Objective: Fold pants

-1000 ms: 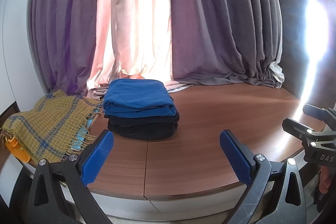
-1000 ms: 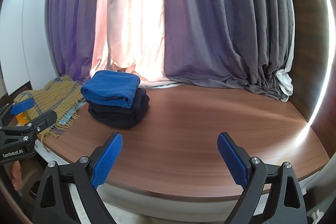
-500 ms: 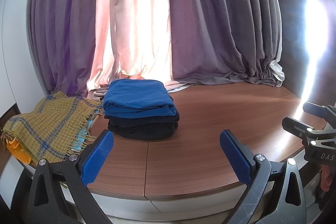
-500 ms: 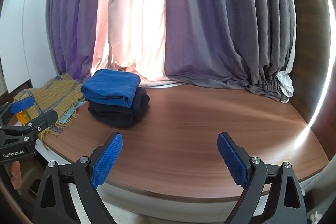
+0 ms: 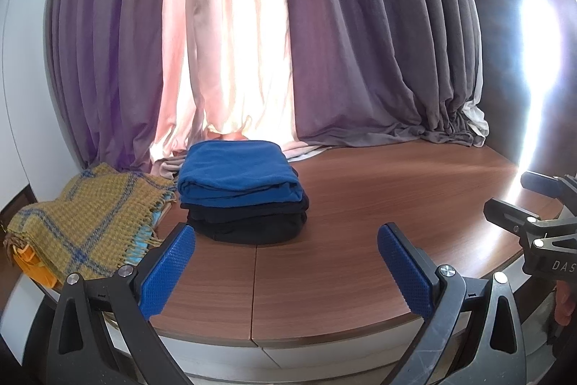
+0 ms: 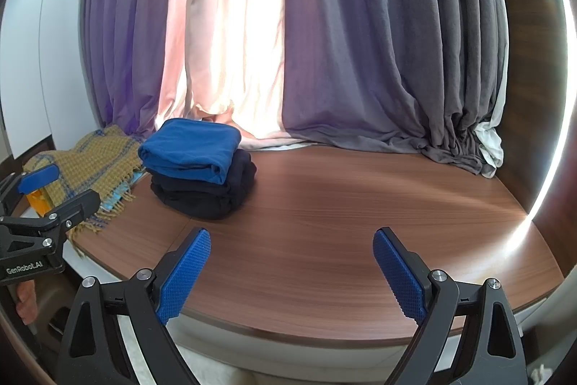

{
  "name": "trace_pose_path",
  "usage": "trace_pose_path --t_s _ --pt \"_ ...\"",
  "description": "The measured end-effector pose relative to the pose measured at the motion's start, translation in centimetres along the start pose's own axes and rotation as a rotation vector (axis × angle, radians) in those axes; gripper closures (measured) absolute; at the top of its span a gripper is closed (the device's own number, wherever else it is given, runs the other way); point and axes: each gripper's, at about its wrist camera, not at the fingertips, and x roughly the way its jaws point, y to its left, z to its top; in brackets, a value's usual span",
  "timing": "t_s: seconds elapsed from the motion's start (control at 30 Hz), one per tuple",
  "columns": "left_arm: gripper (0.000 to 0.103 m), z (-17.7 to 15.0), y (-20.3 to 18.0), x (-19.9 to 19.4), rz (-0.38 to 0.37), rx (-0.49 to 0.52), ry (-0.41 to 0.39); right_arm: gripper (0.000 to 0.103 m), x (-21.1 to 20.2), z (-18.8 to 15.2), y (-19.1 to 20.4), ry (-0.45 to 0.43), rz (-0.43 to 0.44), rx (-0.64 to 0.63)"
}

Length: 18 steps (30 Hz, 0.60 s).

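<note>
Behind everything, floor-length curtains (image 5: 360, 42) in purple-grey are hung, with a pale pink panel (image 6: 230, 24) lit from behind at centre. Wooden table (image 5: 378, 211): brown, curved front edge, seam visible near the middle. Plaid blanket (image 5: 83, 222): mustard with blue lines, fringed, draped at the table's left end. Blue folded pants (image 5: 234, 174): stacked on top of dark folded pants (image 5: 249, 222), set at the rear left of the table, just beside the blanket. Left gripper (image 5: 285, 269): fingers spread wide apart, nothing held, poised over the front edge. Right gripper (image 6: 290, 273): fingers likewise spread apart, nothing held, well apart from the stack.
</note>
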Motion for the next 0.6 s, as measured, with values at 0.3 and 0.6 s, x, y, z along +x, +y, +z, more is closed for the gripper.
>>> trace_pose_path --t_s 0.3,0.6 --pt "0.000 -0.13 0.24 -0.11 -0.007 -0.004 -0.004 0.010 -0.02 0.00 0.01 -0.001 0.000 -0.001" --pt "0.000 0.05 0.27 -0.04 0.003 -0.006 -0.009 0.010 -0.07 -0.04 0.08 0.001 0.001 -0.001"
